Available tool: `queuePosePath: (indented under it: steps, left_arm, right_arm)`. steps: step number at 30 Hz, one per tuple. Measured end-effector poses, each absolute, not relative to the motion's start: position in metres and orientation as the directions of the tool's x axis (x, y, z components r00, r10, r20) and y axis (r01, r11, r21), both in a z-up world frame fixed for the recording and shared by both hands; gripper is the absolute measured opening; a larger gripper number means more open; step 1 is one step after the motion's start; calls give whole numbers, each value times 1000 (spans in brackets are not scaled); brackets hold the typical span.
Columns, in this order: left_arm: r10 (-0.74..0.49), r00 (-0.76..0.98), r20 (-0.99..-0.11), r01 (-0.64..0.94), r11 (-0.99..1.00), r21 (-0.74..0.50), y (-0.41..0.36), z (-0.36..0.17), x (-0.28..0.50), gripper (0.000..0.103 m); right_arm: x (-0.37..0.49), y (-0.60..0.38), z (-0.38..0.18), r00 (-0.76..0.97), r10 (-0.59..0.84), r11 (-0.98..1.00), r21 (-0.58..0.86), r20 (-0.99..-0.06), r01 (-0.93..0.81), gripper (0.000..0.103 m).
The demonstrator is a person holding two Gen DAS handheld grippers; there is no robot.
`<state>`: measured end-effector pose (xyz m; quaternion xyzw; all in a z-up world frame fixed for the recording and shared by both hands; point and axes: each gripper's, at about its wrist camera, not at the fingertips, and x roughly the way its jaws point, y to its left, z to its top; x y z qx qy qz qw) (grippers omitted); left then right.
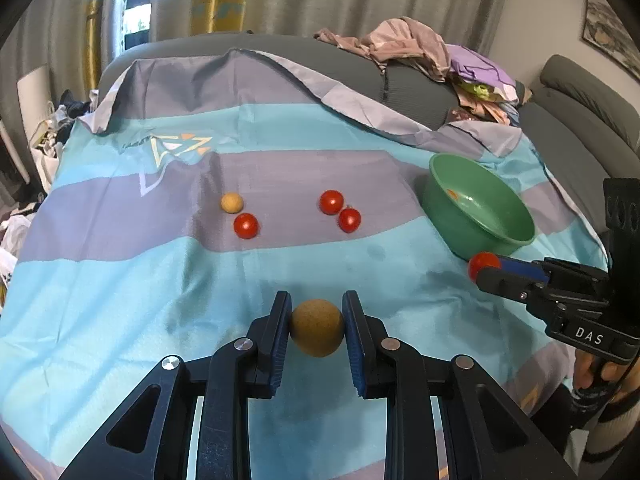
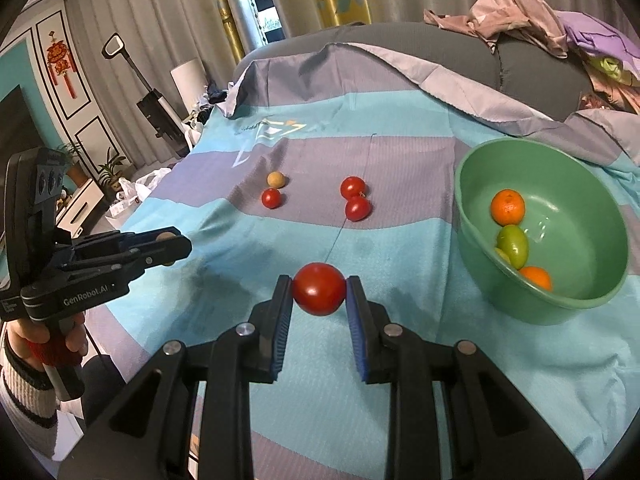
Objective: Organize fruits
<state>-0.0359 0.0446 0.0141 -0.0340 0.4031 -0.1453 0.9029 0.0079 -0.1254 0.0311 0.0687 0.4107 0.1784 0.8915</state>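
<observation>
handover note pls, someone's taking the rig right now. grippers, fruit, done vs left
Left gripper: shut on a tan fruit.
Right gripper: shut on a red tomato, near the green bowl.
Done: two oranges and a green fruit are in the bowl.
Left: drop both held fruits in, then collect three tomatoes and a small tan fruit from the striped sheet.

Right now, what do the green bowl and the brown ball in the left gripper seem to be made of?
The green bowl looks like glossy plastic: thin wall, bright reflections inside. The brown ball, gripped by the left gripper, looks matte and finely speckled, perhaps cork or a rough fruit skin; the pictures leave it open.
</observation>
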Motion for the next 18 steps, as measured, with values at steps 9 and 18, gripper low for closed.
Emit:
queuePosePath:
  steps: [9, 18]
  left_arm:
    - [-289, 643, -709, 259, 954, -154, 31, 24, -41, 26]
    - [-295, 654, -696, 291, 948, -128, 13, 36, -41, 26]
  right_arm:
    - [-1, -135, 41, 629, 377, 926, 275, -680, -258, 28]
    - [-6, -150, 49, 661, 373, 927, 286, -651, -242, 28]
